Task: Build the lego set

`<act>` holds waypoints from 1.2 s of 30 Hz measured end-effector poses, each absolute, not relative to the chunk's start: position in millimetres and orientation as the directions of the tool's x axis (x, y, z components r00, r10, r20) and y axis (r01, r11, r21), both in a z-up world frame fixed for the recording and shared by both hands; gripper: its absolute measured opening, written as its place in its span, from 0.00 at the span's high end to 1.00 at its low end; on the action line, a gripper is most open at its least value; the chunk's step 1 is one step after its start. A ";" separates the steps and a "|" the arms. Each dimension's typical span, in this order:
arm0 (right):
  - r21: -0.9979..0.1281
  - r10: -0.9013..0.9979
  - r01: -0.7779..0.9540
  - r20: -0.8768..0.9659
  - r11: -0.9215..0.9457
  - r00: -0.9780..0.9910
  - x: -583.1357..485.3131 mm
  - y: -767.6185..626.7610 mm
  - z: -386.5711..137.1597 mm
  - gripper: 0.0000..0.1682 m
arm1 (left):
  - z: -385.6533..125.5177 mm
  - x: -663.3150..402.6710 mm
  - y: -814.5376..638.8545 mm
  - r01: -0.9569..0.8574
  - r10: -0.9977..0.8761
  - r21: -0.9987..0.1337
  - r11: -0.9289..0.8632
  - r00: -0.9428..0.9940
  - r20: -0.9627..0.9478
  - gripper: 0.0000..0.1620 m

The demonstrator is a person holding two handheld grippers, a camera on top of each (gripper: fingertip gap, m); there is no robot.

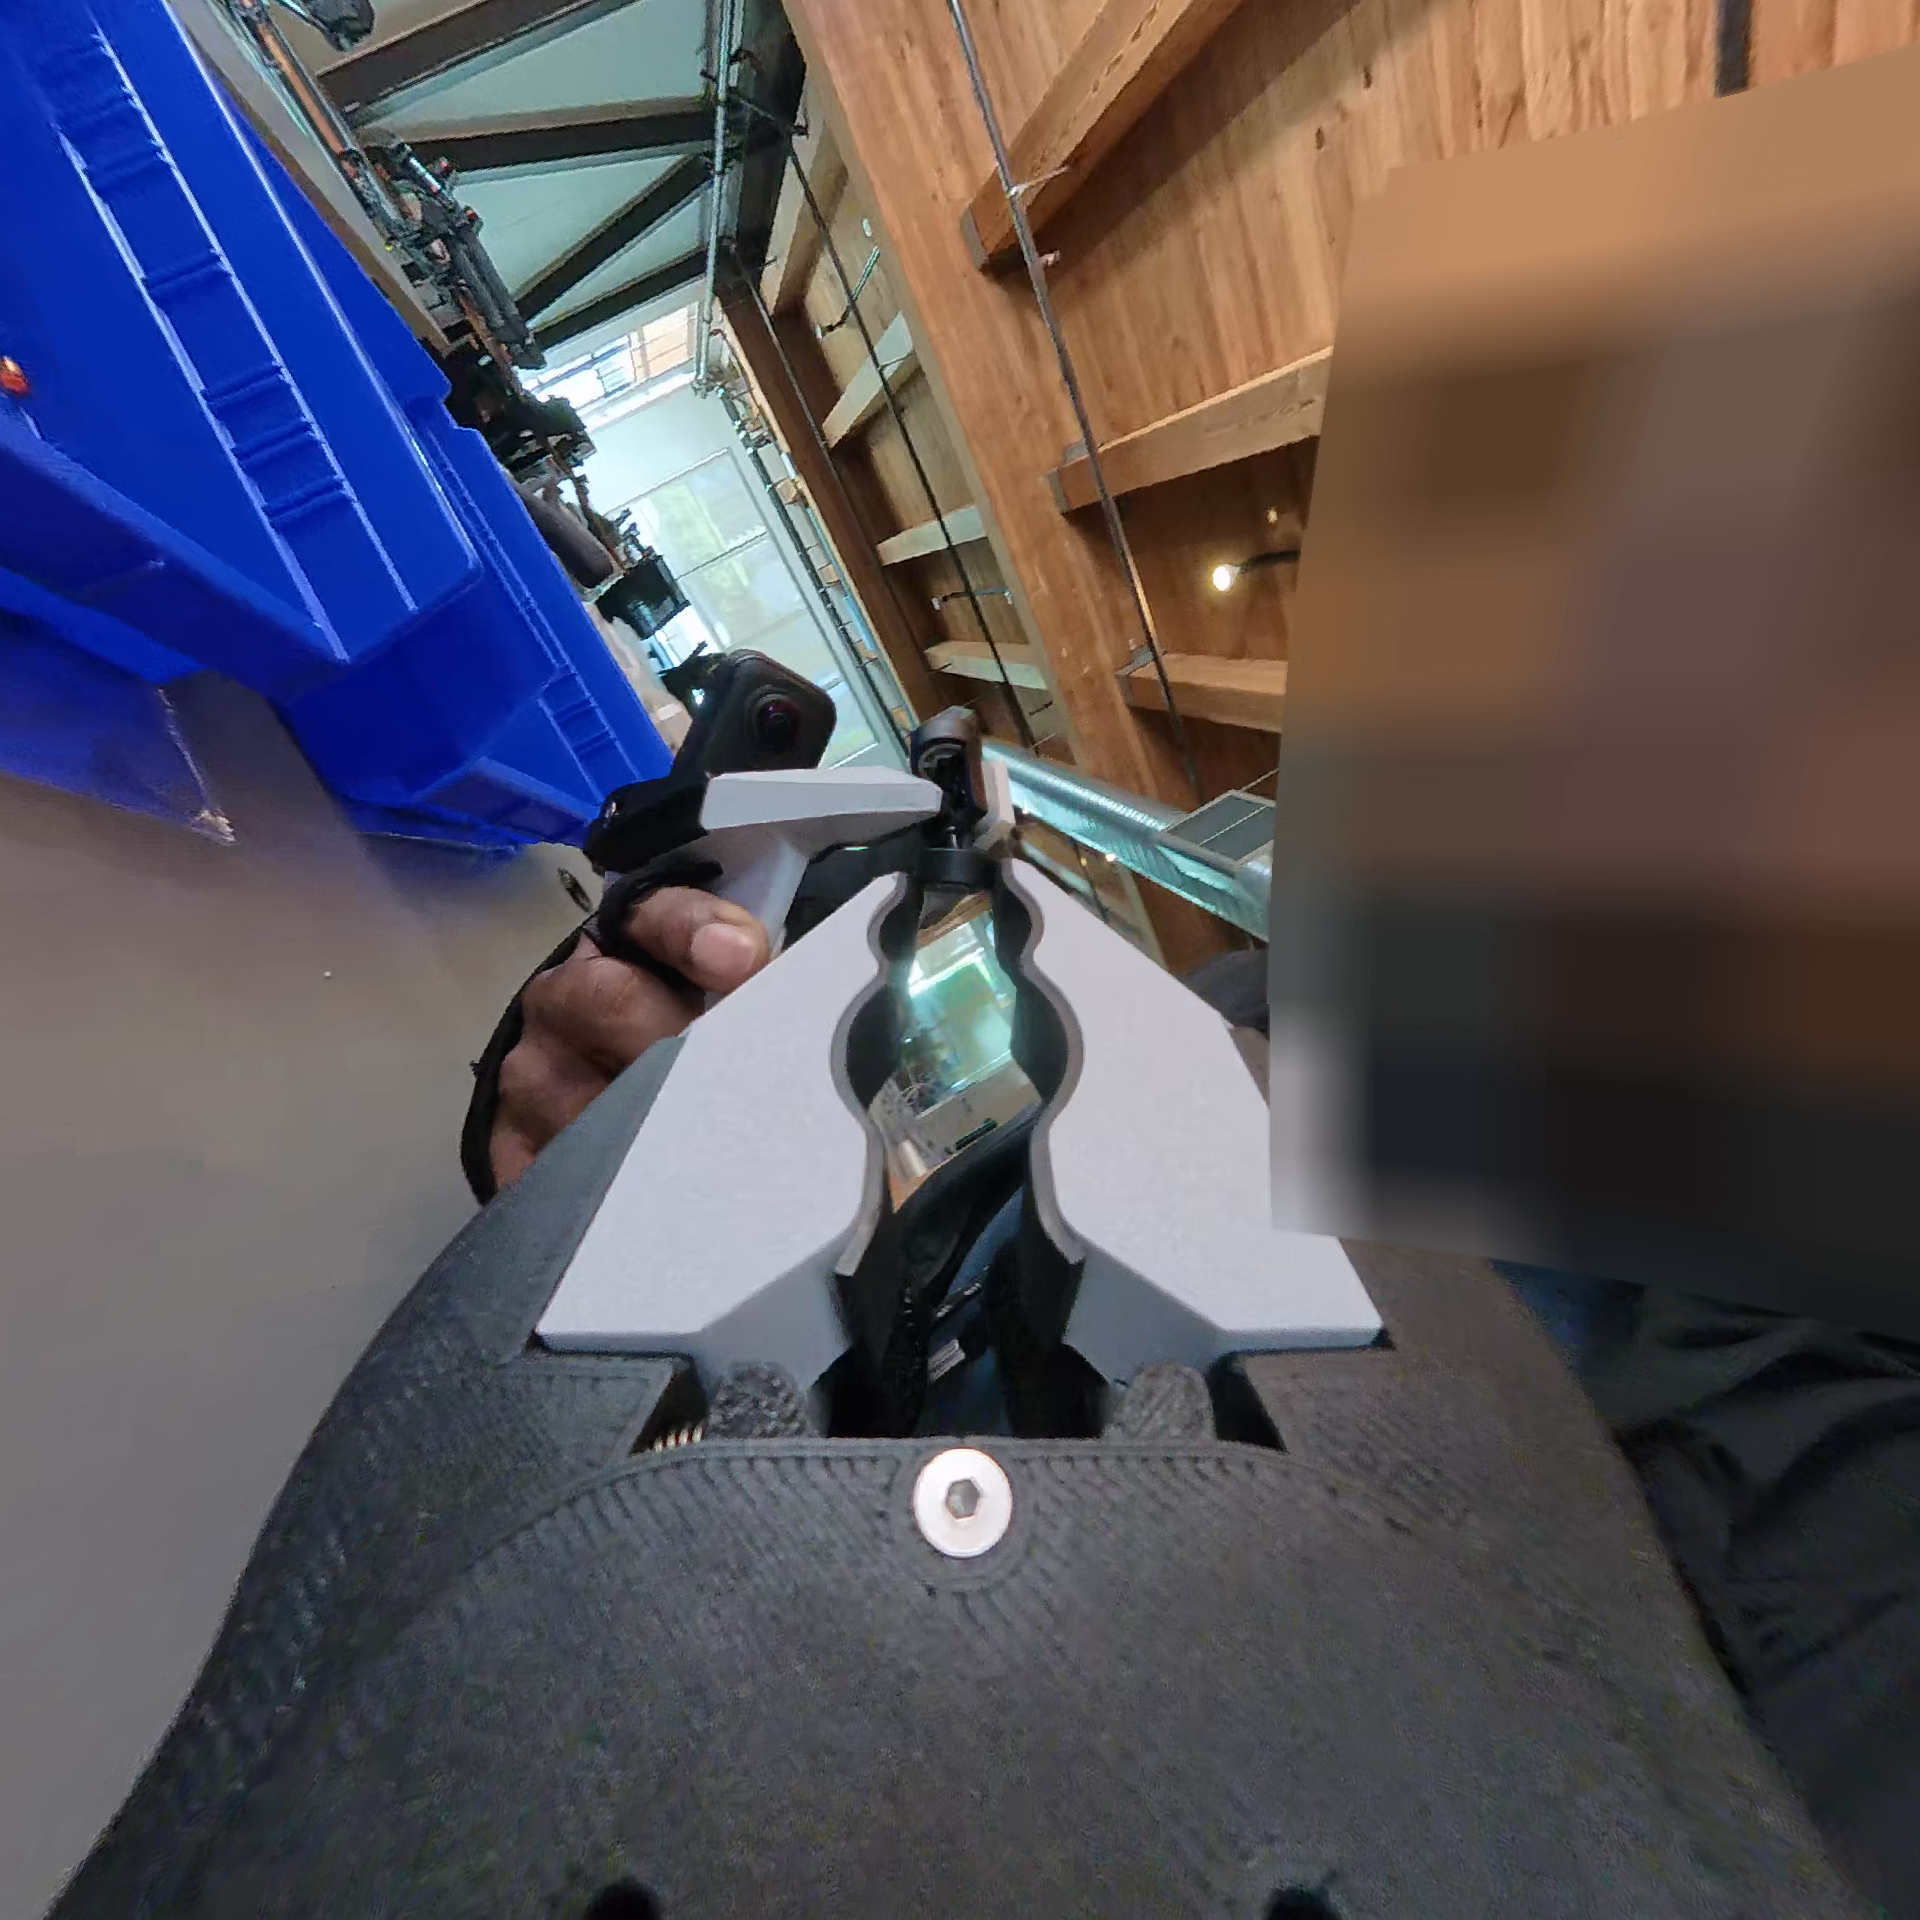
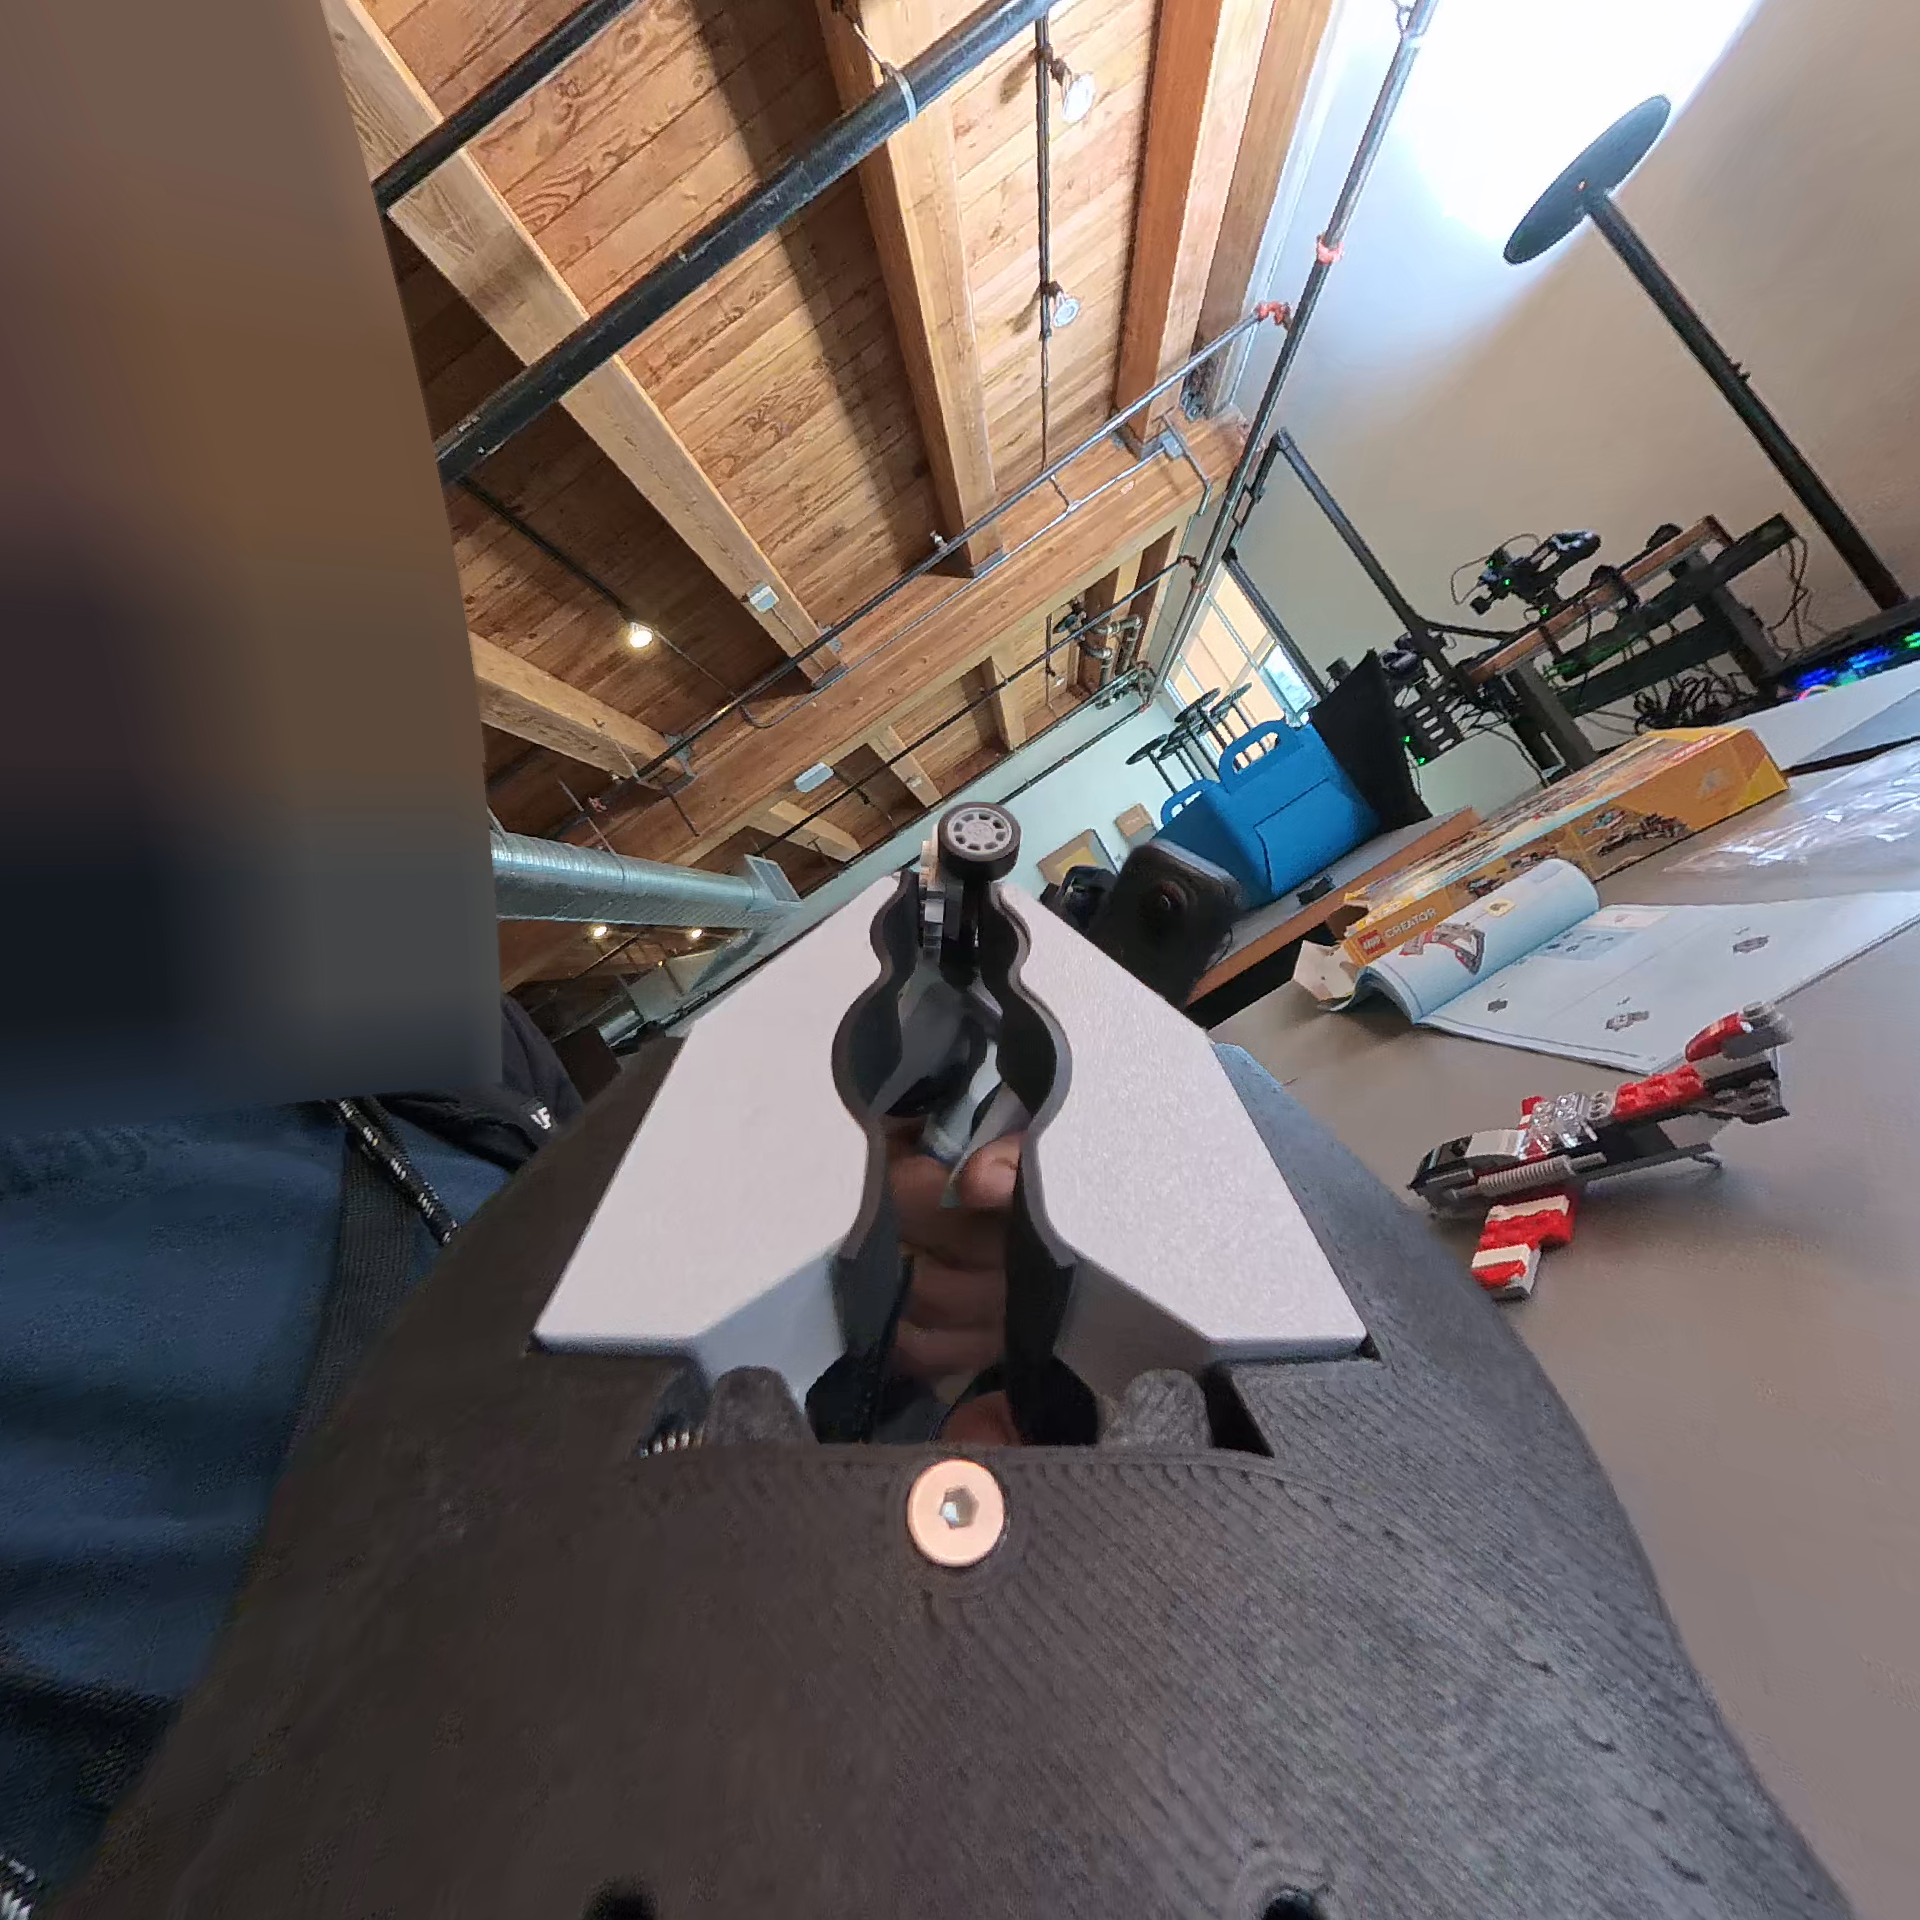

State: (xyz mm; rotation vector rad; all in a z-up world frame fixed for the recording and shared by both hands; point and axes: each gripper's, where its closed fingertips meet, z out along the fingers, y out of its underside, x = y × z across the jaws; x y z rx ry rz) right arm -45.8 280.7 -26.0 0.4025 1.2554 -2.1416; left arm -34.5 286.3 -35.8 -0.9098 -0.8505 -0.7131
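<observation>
Both grippers are raised off the table and meet tip to tip. My right gripper (image 2: 961, 899) is shut on a small wheel assembly (image 2: 975, 836): a grey hub with a black tyre on a short black and grey piece. My left gripper (image 1: 951, 868) is shut on the black stem of the same wheel assembly (image 1: 943, 740). The right gripper (image 1: 821, 798) and the hand holding it show just beyond my left fingertips. A partly built red, black and white lego model (image 2: 1621, 1143) lies on the grey table (image 2: 1714, 1403), to the right of the grippers.
An open instruction booklet (image 2: 1642, 966), the yellow lego box (image 2: 1579, 831) and a clear plastic bag (image 2: 1839, 821) lie beyond the model. A large blue bin (image 1: 260, 416) stands on the table (image 1: 208, 1143) on the left. A person's dark-sleeved body is close behind both grippers. My left and right fingertips are right by each other.
</observation>
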 end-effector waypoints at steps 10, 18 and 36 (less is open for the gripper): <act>-0.740 -0.358 0.635 -0.543 -0.223 -0.759 -37.0 280.2 -39.4 0.93 | -52.7 -25.4 287.8 0.807 0.043 -0.523 0.274 0.533 0.845 0.92; -0.765 -0.316 0.632 -0.574 -0.122 -0.756 -37.4 278.1 -56.9 0.93 | -71.3 -25.3 286.0 0.801 0.194 -0.580 0.151 0.551 0.811 0.92; -0.709 -0.271 0.642 -0.582 -0.292 -0.766 -58.7 270.1 -40.1 0.93 | -52.0 -41.6 280.0 0.786 -0.040 -0.451 0.422 0.514 0.857 0.92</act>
